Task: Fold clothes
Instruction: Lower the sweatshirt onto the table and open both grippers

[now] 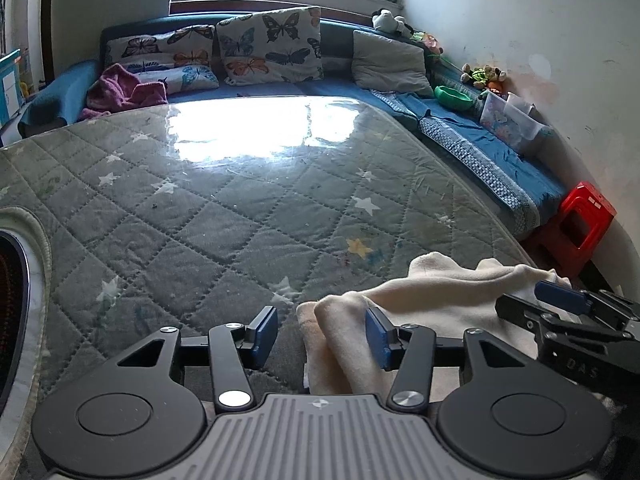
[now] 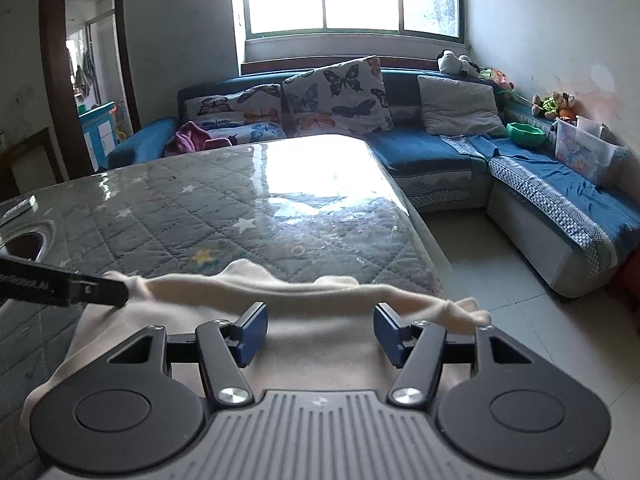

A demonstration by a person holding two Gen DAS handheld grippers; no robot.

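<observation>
- On near right corner of quilted table (image 1: 224, 200): cream garment (image 1: 420, 304), bunched, lying partly flat.
- Left gripper (image 1: 322, 334): 2 fingers spread, garment's folded edge between them, not pinched.
- Right gripper (image 2: 320, 334): fingers spread above garment (image 2: 320, 344), holding nothing.

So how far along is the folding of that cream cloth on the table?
Early stage. The cream cloth lies bunched at the near edge of the quilted table, with no neat fold visible yet. Both grippers are open: the left gripper straddles the cloth's left end, and the right gripper hangs over its middle. Gripping, folding and flattening are all left.
</observation>
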